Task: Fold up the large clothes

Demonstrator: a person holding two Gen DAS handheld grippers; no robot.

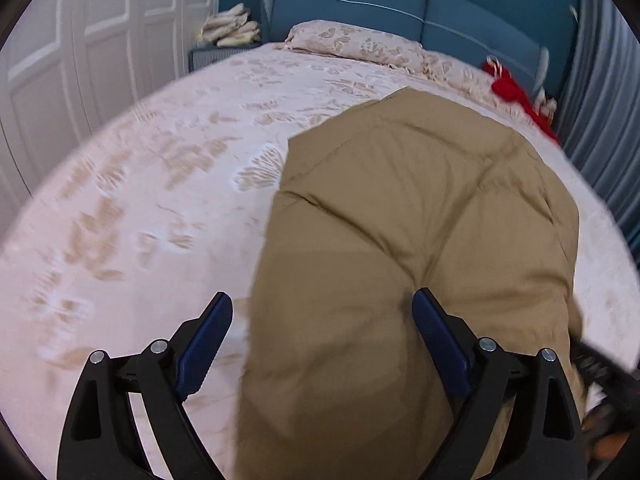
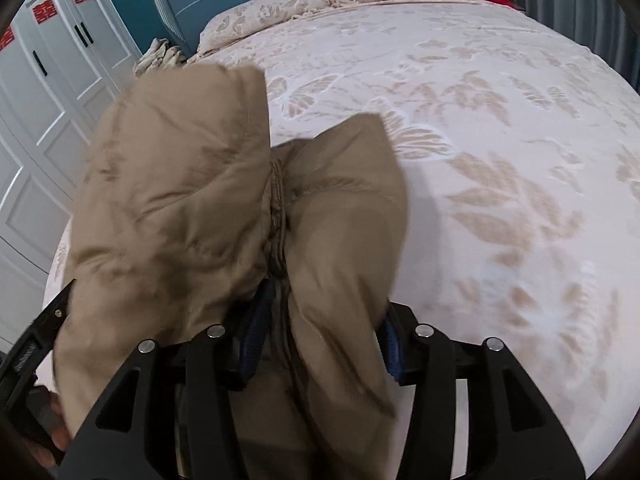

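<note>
A tan padded jacket (image 1: 408, 240) lies bunched on the bed (image 1: 160, 200). My left gripper (image 1: 324, 316) is open, its blue-padded fingers (image 1: 208, 344) spread wide, the left one over the bedspread and the right one over the jacket's near edge. In the right wrist view the jacket (image 2: 180, 184) is lifted in folds close to the camera. My right gripper (image 2: 328, 332) has a fold of it between its blue pads (image 2: 256, 328), which are partly hidden by cloth. The other gripper's handle and a hand show at the lower left.
The bed has a pale floral cover and pillows (image 1: 360, 46) against a blue headboard (image 1: 400, 12). A red garment (image 1: 516, 92) lies by the far right pillow. White wardrobe doors (image 1: 80, 48) stand on the left, a grey curtain (image 1: 600, 112) on the right. Folded cloths sit on a bedside stand (image 1: 230, 28).
</note>
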